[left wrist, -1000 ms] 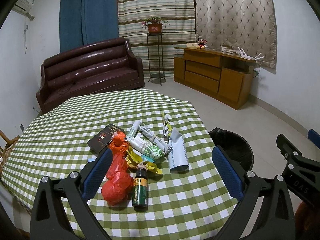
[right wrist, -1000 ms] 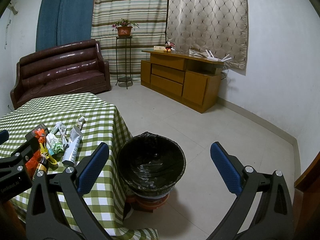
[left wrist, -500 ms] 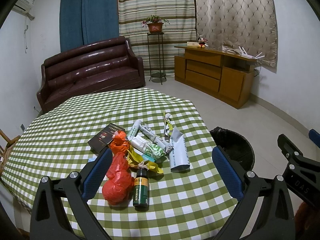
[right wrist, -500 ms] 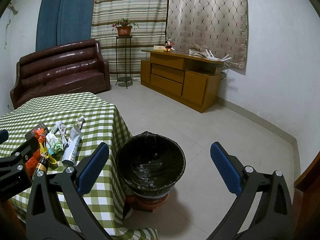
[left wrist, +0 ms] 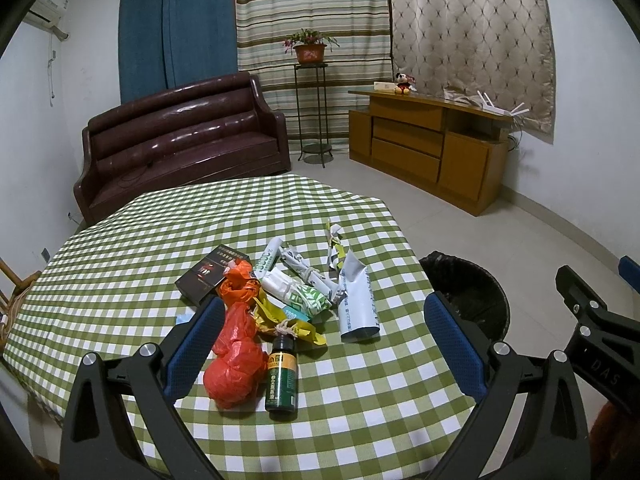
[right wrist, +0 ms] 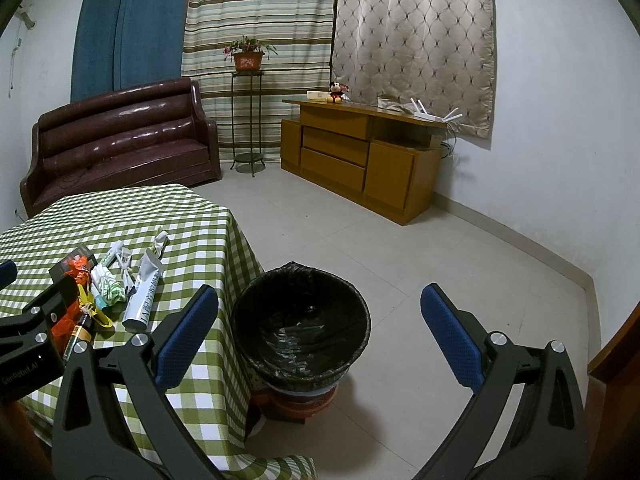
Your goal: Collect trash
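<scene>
A heap of trash lies on the green checked tablecloth (left wrist: pixel 120 256): a red plastic bag (left wrist: pixel 236 356), a small green bottle (left wrist: pixel 282 376), a dark box (left wrist: pixel 212 274), crumpled wrappers (left wrist: pixel 298 288) and a grey pouch (left wrist: pixel 356 304). My left gripper (left wrist: pixel 326 344) hangs open just above and in front of the heap, holding nothing. A black-lined bin (right wrist: pixel 300 328) stands on the floor beside the table. My right gripper (right wrist: pixel 320 336) is open over the bin, with nothing between its fingers. The same heap (right wrist: pixel 108 288) shows at the left of the right wrist view.
A dark leather sofa (left wrist: pixel 180 132) stands behind the table. A wooden cabinet (right wrist: pixel 360 160) lines the right wall, and a plant stand (right wrist: pixel 248 120) sits by the striped curtain. Pale floor tiles (right wrist: pixel 460 264) stretch to the right of the bin.
Both views have barely shifted; the left gripper drifted very slightly back from the heap. Nothing was grasped or let go.
</scene>
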A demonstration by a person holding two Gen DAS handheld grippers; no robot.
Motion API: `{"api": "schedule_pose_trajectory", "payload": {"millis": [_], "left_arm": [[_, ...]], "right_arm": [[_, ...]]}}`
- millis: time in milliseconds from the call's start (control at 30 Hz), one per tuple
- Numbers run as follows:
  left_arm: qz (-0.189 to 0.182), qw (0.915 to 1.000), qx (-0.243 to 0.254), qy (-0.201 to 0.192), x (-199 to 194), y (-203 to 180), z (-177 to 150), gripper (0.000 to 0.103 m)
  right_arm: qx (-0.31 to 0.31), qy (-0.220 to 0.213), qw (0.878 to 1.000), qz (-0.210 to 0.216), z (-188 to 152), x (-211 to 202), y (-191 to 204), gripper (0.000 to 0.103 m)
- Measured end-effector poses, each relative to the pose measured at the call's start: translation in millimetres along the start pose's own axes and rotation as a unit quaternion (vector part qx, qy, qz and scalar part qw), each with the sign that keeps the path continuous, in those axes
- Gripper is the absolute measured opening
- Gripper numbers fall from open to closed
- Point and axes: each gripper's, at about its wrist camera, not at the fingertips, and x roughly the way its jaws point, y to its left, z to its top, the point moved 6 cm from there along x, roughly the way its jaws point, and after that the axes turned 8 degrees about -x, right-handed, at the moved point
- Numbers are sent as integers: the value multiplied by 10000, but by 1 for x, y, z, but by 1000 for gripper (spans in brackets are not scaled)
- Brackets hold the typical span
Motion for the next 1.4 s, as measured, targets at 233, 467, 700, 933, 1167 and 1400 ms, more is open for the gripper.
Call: {"api": "schedule_pose_trajectory", "payload": {"millis": [233, 467, 700, 933, 1167, 1400], "left_arm": [[6, 10000, 1, 4, 0, -1, 0, 97], [13, 10000, 12, 17, 1, -1, -2, 97], [15, 10000, 24, 49, 2, -1, -5, 97], [28, 9999, 29, 130, 5, -1, -4, 97], [126, 9996, 61, 263, 11, 9, -6, 97], [201, 9989, 106, 405, 16, 21, -12, 97]], "right_arm": [[1, 2, 10000, 0, -1, 0, 0, 99], [-2, 1, 10000, 0, -1, 1, -1, 99], [-7, 26, 10000, -16, -2, 2, -1, 99], [10, 84, 10000, -6, -5, 1, -2, 99], [-135, 177, 9997, 68, -9, 11, 16, 99], [-141, 279, 9992, 245, -10, 14, 25, 99]]}}
